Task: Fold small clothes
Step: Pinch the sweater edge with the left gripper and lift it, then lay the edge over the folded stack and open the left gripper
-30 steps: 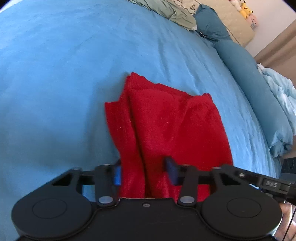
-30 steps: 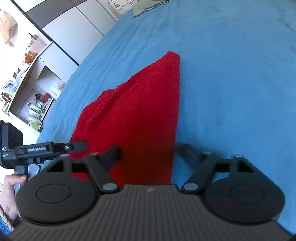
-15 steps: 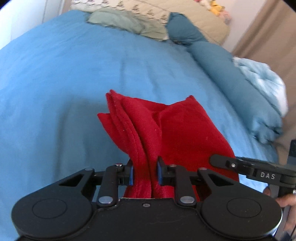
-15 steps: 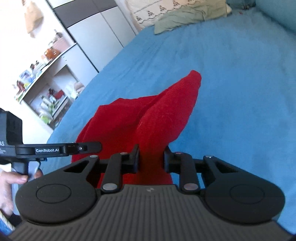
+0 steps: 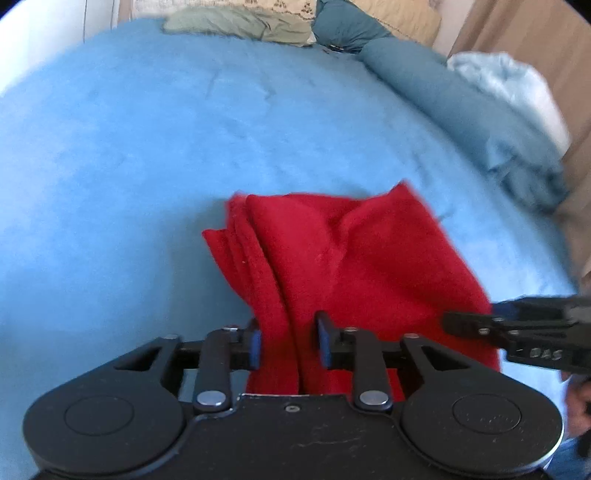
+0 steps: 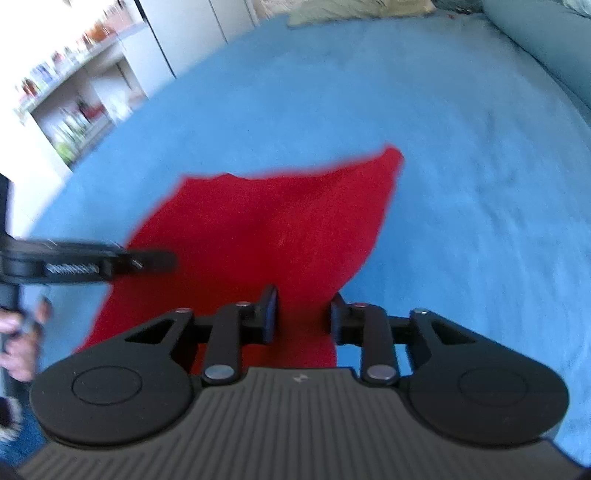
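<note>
The left gripper [image 5: 289, 343] has its fingers [image 5: 254, 349] parted, with a bunched fold of the red garment [image 5: 351, 258] running up between the two blue pads; the left pad lies right against the cloth, the right one stands beside it with cloth filling the gap — whether they press it at all I cannot tell, though the spread looks loose rather than clenched. The right gripper [image 6: 303, 314] is much the same: its fingers [image 6: 269, 312] stand apart, and the near right edge of the garment [image 6: 266, 236] passes between them, the cloth not filling the gap on the right-hand side.

Outward from there, the garment spreads across the blue bedspread [image 5: 147, 147], its near end at both grippers and its far end fanning toward the head of the bed. In the left view several stacked edges show along its left side, and a crease rises through the middle. In the right view its far right corner comes to a point.

Each gripper shows in the other's camera, at the garment's opposite side, with a hand [image 6: 20, 332] on the handle.

Further off — pillows [image 5: 240, 22] at the head of the bed, a rolled teal duvet [image 5: 461, 92] along its right edge, and blurred shelves [image 6: 70, 110] beyond its left edge.
</note>
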`<action>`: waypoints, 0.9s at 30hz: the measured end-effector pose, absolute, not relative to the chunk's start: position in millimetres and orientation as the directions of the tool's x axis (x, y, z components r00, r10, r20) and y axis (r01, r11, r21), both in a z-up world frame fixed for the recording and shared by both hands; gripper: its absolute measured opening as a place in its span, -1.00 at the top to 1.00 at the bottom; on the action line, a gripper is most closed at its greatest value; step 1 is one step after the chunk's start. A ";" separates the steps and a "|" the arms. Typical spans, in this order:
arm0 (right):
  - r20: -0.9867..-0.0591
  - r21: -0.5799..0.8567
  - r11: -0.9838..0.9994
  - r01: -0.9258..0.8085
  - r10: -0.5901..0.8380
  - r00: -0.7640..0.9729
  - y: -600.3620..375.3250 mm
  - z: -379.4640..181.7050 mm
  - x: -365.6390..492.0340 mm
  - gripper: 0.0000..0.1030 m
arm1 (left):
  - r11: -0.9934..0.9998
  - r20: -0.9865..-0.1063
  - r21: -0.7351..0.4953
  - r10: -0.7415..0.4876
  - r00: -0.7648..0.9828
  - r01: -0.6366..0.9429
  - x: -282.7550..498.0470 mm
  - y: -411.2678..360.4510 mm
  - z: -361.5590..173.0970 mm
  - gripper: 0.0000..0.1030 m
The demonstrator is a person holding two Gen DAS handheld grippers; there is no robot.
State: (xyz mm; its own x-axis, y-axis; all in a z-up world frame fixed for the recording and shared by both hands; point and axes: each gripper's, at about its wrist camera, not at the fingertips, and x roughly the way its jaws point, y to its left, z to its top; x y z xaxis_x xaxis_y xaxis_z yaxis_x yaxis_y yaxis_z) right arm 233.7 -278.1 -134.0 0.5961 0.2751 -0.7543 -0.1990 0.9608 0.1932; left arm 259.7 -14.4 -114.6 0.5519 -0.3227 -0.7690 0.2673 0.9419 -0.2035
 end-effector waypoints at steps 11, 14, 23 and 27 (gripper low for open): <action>-0.667 0.058 0.996 -0.072 0.092 0.739 -290.8 -158.3 206.0 -0.94 | 0.970 -0.747 0.010 -0.155 0.646 0.244 234.1 -9.3 -127.1 -0.62; -0.660 0.073 0.996 -0.049 0.085 0.746 -300.4 -176.2 206.2 -0.95 | 0.967 -0.748 0.010 -0.161 0.643 0.255 231.0 -5.8 -143.6 -0.65; -0.647 0.159 0.987 -0.022 0.120 0.753 -312.0 -168.0 207.1 -1.00 | 0.969 -0.730 0.043 -0.136 0.670 0.245 229.7 1.6 -140.9 -0.77; -0.594 0.188 0.982 -0.016 0.126 0.794 -315.8 -127.7 193.2 -1.00 | 0.972 -0.682 0.078 -0.109 0.723 0.220 213.1 3.8 -104.2 -0.75</action>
State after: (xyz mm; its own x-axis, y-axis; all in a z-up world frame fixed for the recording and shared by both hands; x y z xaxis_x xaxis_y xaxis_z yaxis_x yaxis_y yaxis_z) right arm 193.2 -315.8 -127.7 0.7942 0.1263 -0.5943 -0.0156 0.9821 0.1878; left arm 213.1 3.8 -104.2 0.7232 -0.1092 -0.6820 0.2200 0.9724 0.0776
